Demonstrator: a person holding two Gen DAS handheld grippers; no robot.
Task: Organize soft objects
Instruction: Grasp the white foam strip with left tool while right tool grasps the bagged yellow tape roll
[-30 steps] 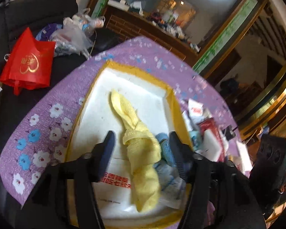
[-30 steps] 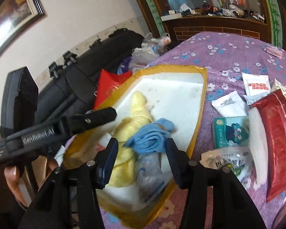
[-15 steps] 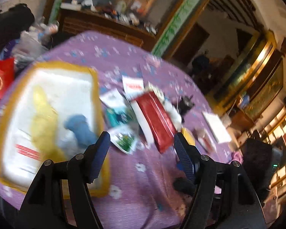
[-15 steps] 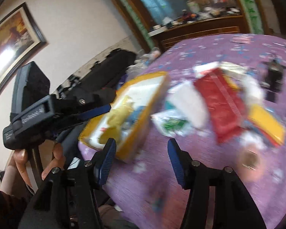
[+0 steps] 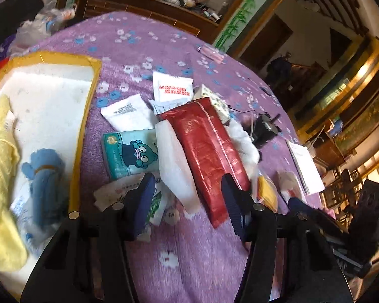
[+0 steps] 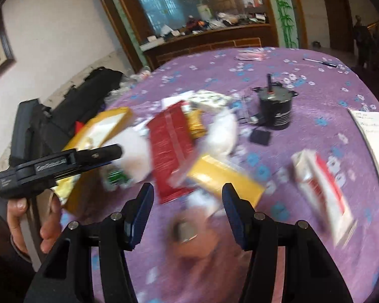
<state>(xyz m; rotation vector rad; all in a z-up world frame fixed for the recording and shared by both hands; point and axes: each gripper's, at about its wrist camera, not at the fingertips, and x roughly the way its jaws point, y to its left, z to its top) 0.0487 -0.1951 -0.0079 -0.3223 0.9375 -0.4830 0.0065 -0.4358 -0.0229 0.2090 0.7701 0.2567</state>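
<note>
A white tray with a yellow rim (image 5: pixel 84 116) lies at the left and holds a yellow towel (image 5: pixel 0 166) and a rolled blue cloth (image 5: pixel 46 174). My left gripper (image 5: pixel 188 202) is open and empty above a pile on the purple cloth: a white foam pad (image 5: pixel 174 166), a red packet (image 5: pixel 207 151), a teal tissue pack (image 5: pixel 128 154). My right gripper (image 6: pixel 188 212) is open and empty above the same pile, which is blurred; the red packet (image 6: pixel 170 149) and white padding (image 6: pixel 222 131) show there. The left gripper (image 6: pixel 63 164) shows at the left of the right wrist view.
A black motor-like cylinder (image 6: pixel 275 108) stands mid-table. A yellow packet (image 6: pixel 224 179), a red and white box (image 6: pixel 323 184) and white paper (image 6: pixel 376 141) lie to the right. White sachets (image 5: pixel 174 87) lie beyond the pile. Black bags (image 6: pixel 88 93) sit off the table's left edge.
Both grippers have swung right, away from the tray with the towels, and now look over the pile of packets. Both stay open and empty.
</note>
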